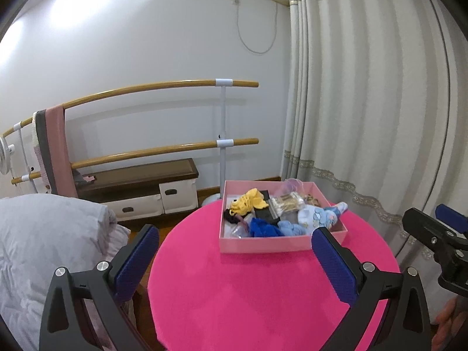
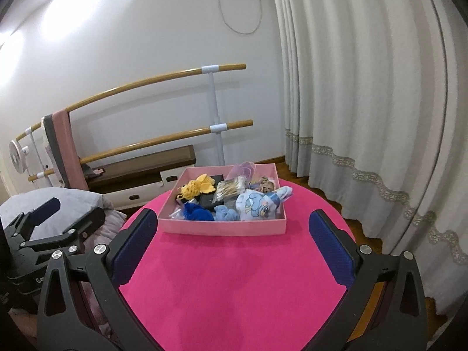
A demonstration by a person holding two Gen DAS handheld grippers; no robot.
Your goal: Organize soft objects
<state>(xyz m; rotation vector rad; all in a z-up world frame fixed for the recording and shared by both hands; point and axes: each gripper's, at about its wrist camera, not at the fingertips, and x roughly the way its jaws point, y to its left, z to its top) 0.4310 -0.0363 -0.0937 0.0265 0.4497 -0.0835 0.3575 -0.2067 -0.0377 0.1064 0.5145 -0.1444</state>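
A shallow pink box (image 1: 263, 246) (image 2: 222, 228) sits at the far side of a round table with a bright pink cover (image 1: 248, 292) (image 2: 234, 278). Inside lie a yellow knitted piece (image 1: 248, 201) (image 2: 199, 188), a dark blue cloth (image 1: 263, 228) (image 2: 197, 213), a light blue cloth (image 1: 289, 228) (image 2: 225, 213), a white and blue printed cloth (image 1: 318, 216) (image 2: 257, 206), a pack of cotton swabs (image 1: 288, 201) (image 2: 231, 188) and a black item (image 1: 264, 213). My left gripper (image 1: 234, 254) hovers open before the box. My right gripper (image 2: 234, 234) is open too, nothing between its fingers.
A white curtain (image 1: 365, 102) (image 2: 365, 87) hangs right of the table. A wooden double barre (image 1: 163, 87) (image 2: 146, 86) with a pink towel stands against the wall over a low bench (image 1: 140, 184). A grey quilt (image 1: 44, 234) lies left. The right gripper (image 1: 438, 242) shows at the frame edge.
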